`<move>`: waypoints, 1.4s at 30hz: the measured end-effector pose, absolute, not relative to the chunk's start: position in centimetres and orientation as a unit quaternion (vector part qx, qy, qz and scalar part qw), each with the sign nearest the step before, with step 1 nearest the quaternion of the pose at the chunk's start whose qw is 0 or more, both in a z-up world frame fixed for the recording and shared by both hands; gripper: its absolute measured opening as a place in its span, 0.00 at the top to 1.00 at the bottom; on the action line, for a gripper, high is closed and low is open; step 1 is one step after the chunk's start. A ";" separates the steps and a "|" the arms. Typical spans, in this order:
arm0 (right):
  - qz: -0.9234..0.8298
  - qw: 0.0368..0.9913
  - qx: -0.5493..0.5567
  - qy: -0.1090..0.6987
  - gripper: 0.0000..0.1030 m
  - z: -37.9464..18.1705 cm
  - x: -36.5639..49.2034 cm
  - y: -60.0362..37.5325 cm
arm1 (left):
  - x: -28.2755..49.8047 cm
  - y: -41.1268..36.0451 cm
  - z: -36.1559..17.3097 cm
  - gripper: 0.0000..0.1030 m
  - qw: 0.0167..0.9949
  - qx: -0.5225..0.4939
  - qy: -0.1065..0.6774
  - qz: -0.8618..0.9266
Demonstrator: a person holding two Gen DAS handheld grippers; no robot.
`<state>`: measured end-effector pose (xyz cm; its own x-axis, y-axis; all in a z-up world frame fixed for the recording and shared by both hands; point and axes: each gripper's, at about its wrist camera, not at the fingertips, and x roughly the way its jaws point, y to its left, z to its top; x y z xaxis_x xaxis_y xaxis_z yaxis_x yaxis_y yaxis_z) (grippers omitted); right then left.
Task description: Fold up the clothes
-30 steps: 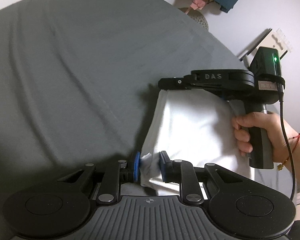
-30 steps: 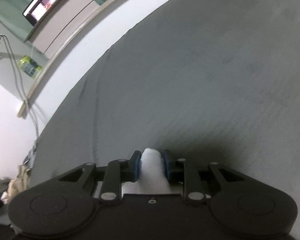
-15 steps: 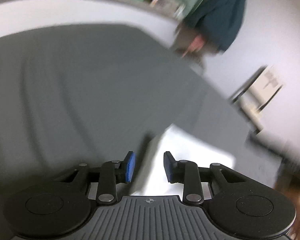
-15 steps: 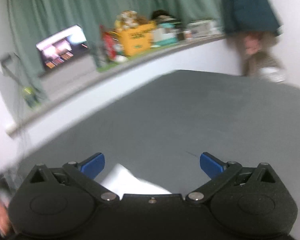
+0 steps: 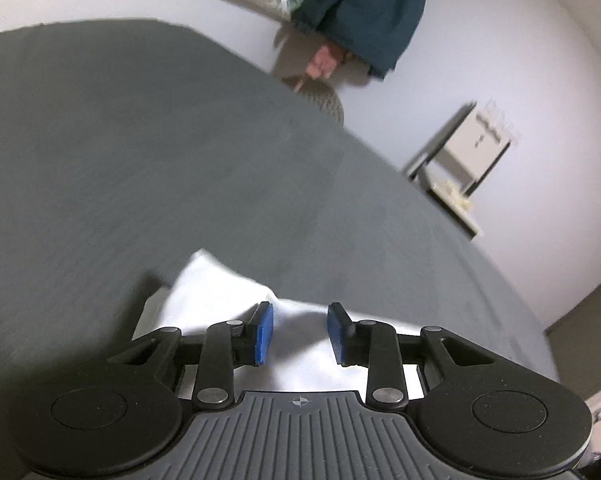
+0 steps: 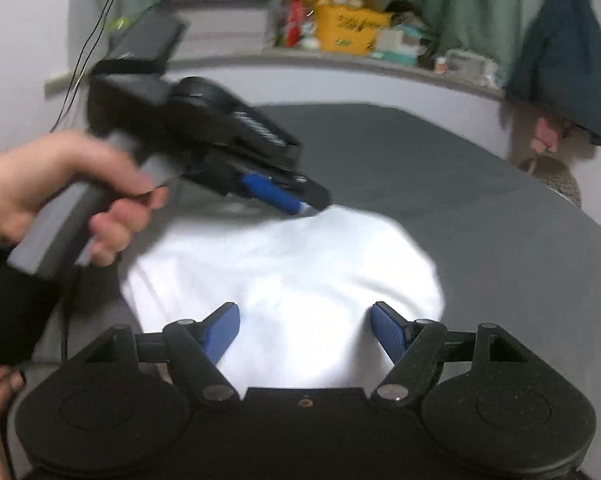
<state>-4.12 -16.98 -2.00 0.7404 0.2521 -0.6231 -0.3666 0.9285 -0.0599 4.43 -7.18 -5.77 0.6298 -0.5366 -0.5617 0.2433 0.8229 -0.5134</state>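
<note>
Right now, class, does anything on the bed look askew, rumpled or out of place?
The white garment is folded but not tidy: in the left wrist view one corner sticks out past the layer beneath, and the top is slightly rumpled. Nothing is spilled or damaged on the grey bed cover. The blur hides finer detail.

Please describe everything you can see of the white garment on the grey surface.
The white garment is plain, soft-looking cloth, folded into a compact, rounded bundle with a few creases. It lies flat on the grey surface. The left tool tips reach its far edge; contact is blurred. The right tool, closing, grips nothing.
</note>
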 end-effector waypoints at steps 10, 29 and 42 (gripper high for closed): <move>0.157 0.915 0.001 0.370 0.26 -3.3 -6.1 -19.0 | 5.3 -5.7 -7.2 0.71 0.888 -0.200 0.360 -0.206; 0.173 0.939 -0.027 0.295 0.00 -4.0 -1.1 -21.8 | 2.4 -0.1 -4.2 0.69 0.902 -0.213 0.348 -0.140; 0.185 0.935 -0.051 0.300 0.00 -4.5 -2.4 -22.0 | 0.6 -2.0 -2.7 0.69 0.927 -0.144 0.319 -0.132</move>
<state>-2.45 -22.00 -4.52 0.7518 0.3147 -0.5795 -0.3755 0.9267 0.0162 0.57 -2.01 -2.67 0.7618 -0.3358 -0.5540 0.1523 0.9241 -0.3506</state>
